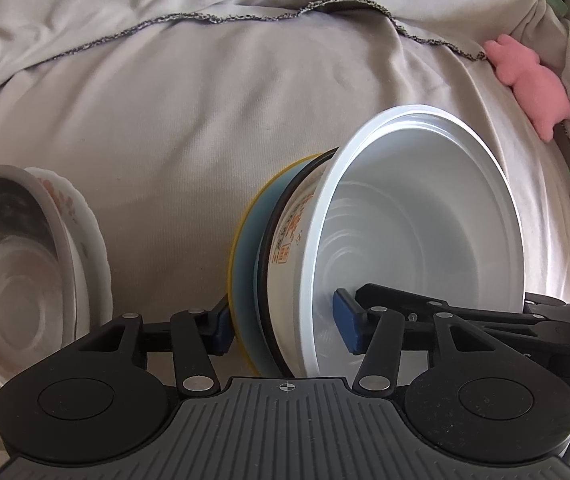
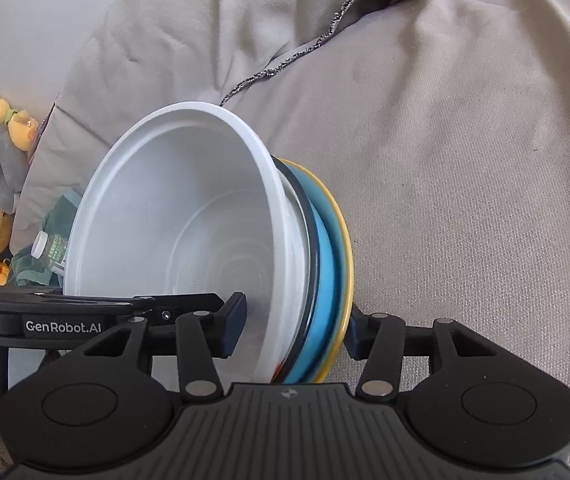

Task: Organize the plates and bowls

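Observation:
A stack of dishes stands tilted on edge above the cloth. It holds a white bowl nested in a printed bowl with a black rim, backed by a blue plate and a yellow plate. My left gripper straddles the stack's near edge, one pad on the yellow plate, the other inside the white bowl. My right gripper clamps the same stack from the opposite side. One of its fingers shows inside the bowl in the left wrist view.
A steel bowl rests in a white floral plate at the left. Wrinkled beige cloth covers the surface. A pink plush lies at the far right. A duck toy, a bottle and green fabric sit at the left.

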### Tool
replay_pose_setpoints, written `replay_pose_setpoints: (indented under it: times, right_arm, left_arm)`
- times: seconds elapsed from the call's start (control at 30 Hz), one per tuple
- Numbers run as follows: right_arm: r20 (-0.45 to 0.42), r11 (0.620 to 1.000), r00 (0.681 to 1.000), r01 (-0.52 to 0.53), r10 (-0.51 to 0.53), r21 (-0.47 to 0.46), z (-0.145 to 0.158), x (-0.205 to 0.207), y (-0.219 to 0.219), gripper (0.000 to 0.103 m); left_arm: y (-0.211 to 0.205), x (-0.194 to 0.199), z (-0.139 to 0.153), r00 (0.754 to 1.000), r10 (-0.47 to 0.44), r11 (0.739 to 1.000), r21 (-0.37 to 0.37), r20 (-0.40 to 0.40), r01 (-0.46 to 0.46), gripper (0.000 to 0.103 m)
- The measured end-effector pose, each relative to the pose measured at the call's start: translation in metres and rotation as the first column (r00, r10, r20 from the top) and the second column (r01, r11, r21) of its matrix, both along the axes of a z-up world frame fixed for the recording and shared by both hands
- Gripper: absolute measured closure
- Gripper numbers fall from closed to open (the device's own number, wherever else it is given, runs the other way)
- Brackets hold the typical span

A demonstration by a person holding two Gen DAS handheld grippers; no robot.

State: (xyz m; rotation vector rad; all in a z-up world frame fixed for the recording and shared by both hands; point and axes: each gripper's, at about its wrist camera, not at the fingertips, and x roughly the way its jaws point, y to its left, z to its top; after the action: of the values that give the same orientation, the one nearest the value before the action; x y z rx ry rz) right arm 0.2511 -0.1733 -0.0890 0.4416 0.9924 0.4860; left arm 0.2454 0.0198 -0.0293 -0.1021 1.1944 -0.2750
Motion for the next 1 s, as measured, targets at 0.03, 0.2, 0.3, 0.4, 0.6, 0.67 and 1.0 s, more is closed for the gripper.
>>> replay_pose_setpoints:
  times: [0.03, 0.2, 0.3, 0.4, 0.6, 0.67, 1.0]
  right_arm:
    - [0.003, 1.0, 1.0, 0.002, -0.002, -0.004, 0.001, -0.001, -0.001, 0.053]
    - [0.023, 1.0, 1.0, 0.009, -0.008, -0.014, 0.006, -0.003, -0.007, 0.053]
    - [0.045, 1.0, 0.999, 0.009, -0.008, -0.021, 0.011, -0.008, -0.01, 0.053]
    - [0.066, 1.0, 0.998, 0.004, -0.002, -0.027, 0.018, -0.011, -0.01, 0.052]
    - [0.113, 0.999, 0.993, -0.017, 0.021, -0.035, 0.043, -0.012, 0.008, 0.052]
    - [0.131, 0.999, 0.991, -0.035, 0.04, -0.037, 0.055, -0.01, 0.021, 0.052]
    - [0.176, 0.973, 0.957, -0.227, 0.23, -0.038, 0.096, 0.005, 0.133, 0.052]
  left_arm:
    - [0.0, -0.001, 0.0, 1.0, -0.004, 1.0, -0.003, 0.002, 0.004, 0.049]
    - [-0.005, -0.003, 0.003, 1.0, -0.014, 1.0, -0.014, 0.014, 0.015, 0.049]
    - [-0.009, -0.004, 0.005, 0.999, -0.02, 1.0, -0.018, 0.029, 0.02, 0.049]
    - [-0.01, -0.005, 0.011, 0.999, -0.023, 0.999, -0.022, 0.043, 0.024, 0.049]
    - [0.004, -0.011, 0.032, 0.996, -0.009, 0.999, -0.033, 0.091, 0.012, 0.049]
    - [0.014, -0.013, 0.043, 0.993, 0.002, 0.999, -0.034, 0.114, 0.002, 0.049]
    - [0.111, -0.038, 0.093, 0.963, 0.151, 0.988, -0.022, 0.223, -0.15, 0.049]
